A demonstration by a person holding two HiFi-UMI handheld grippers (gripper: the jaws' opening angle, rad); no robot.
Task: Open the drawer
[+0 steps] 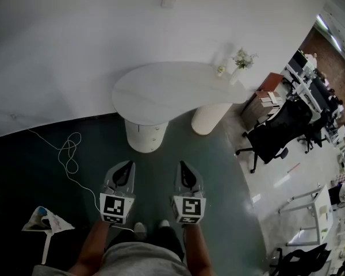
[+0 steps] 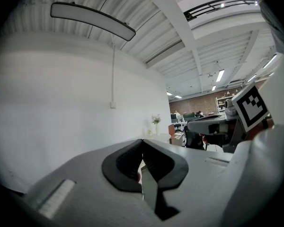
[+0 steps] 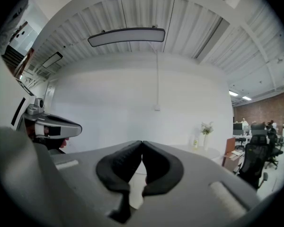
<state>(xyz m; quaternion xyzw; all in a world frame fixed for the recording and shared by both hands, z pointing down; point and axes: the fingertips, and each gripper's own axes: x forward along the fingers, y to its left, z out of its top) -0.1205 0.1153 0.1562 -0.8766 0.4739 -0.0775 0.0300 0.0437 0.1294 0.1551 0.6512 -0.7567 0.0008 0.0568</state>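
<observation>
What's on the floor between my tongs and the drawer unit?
Head view: only bare dark floor between the left tongs, the right tongs and the drawer unit. A white cable loops off to the left.

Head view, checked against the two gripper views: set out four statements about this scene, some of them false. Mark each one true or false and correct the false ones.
1. The left tongs and right tongs are both shut, with nothing between them. True.
2. The right tongs are touching the drawer unit. False: both tongs are held short of it, with bare floor between.
3. A vase stands on the table. True.
4. In the head view, the black chair stands left of the table. False: it stands to the right of the table.
</observation>
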